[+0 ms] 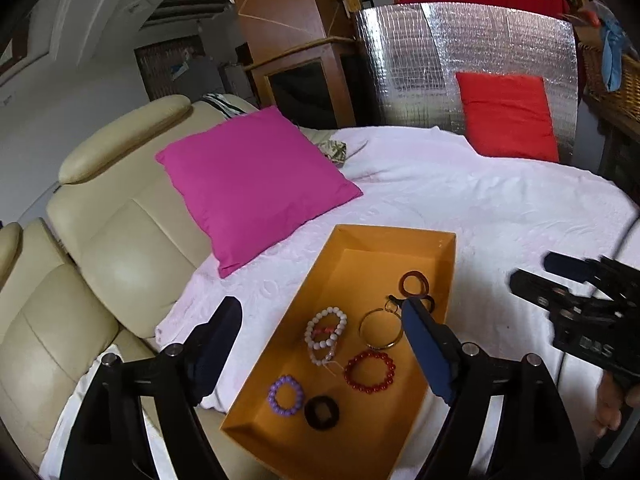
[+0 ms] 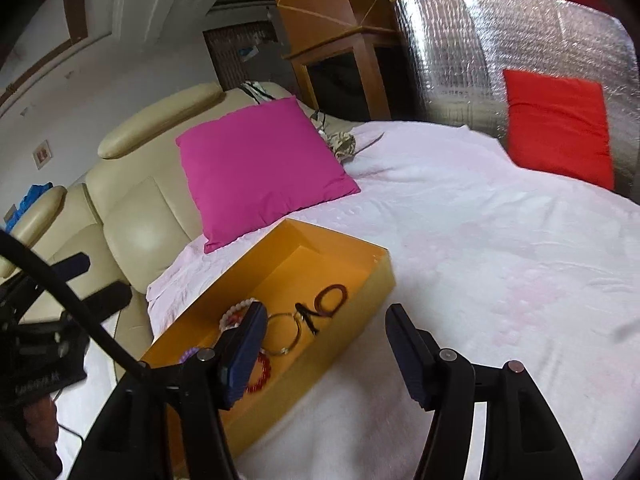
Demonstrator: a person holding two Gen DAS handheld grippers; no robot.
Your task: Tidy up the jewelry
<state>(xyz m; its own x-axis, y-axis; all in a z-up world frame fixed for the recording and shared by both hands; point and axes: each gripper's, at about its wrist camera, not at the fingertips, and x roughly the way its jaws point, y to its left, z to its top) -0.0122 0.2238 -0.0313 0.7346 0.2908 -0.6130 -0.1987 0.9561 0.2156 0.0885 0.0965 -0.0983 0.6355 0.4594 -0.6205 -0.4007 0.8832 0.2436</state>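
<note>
An orange box (image 1: 448, 256) lies on a white blanket and holds several bracelets: white bead ones (image 1: 326, 330), a gold bangle (image 1: 380, 330), a red bead one (image 1: 370, 372), a purple one (image 1: 285, 396), a dark ring (image 1: 321, 413) and brown rings (image 1: 414, 284). My left gripper (image 1: 324, 326) is open and empty above the box. My right gripper (image 2: 326, 338) is open and empty over the box's right wall (image 2: 352, 300); it also shows in the left wrist view (image 1: 532, 272). The gold bangle (image 2: 284, 332) and brown rings (image 2: 330, 298) show in the right wrist view.
A magenta pillow (image 1: 256, 184) lies behind the box, half on a cream leather sofa (image 1: 112, 248). A red pillow (image 1: 508, 116) leans on a silver foil panel (image 1: 460, 52) at the back. The white blanket (image 2: 500, 248) stretches to the right.
</note>
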